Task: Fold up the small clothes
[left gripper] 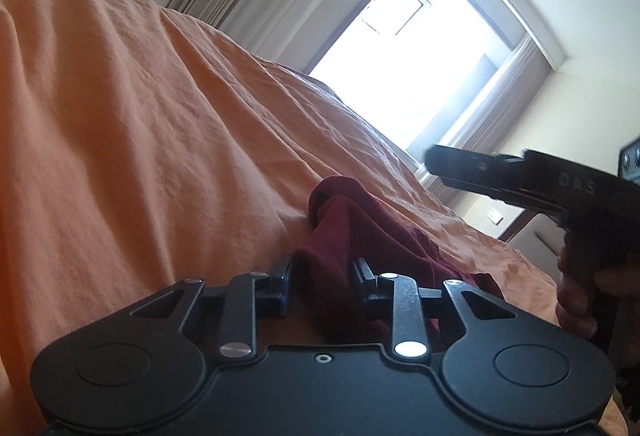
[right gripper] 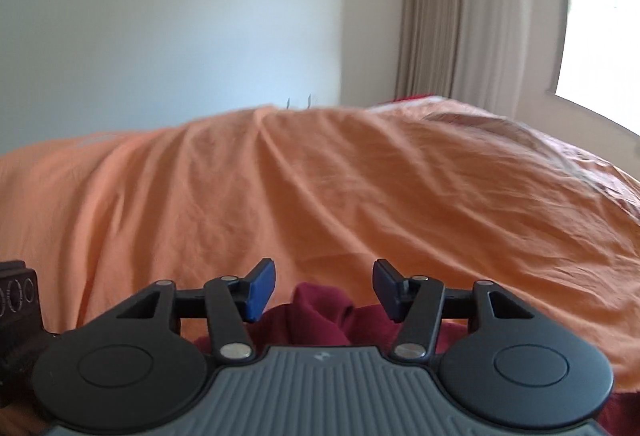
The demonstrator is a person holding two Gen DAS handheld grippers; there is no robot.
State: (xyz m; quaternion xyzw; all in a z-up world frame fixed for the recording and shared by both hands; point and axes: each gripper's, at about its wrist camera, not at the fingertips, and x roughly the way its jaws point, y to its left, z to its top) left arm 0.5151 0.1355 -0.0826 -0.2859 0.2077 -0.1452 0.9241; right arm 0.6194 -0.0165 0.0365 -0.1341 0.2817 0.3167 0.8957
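Note:
A dark maroon garment (left gripper: pixel 340 232) lies bunched on the orange bedsheet (left gripper: pixel 140 136). In the left wrist view a thick fold of it fills the narrow gap between my left gripper's (left gripper: pixel 322 274) black fingers, which are shut on it. My right gripper (left gripper: pixel 434 166) hovers above the bed at the right, held by a hand (left gripper: pixel 580 296). In the right wrist view my right gripper (right gripper: pixel 324 286) stands open. Its blue pads (right gripper: pixel 262 288) are wide apart and touch nothing. The maroon garment (right gripper: pixel 320 312) lies crumpled just below and behind them.
The orange sheet (right gripper: pixel 320 188) covers a wide bed with soft wrinkles. A bright window (left gripper: pixel 400 76) with beige curtains (right gripper: pixel 460 16) is beyond the bed. A white wall (right gripper: pixel 180 16) stands behind. Something red (right gripper: pixel 414 98) shows at the bed's far edge.

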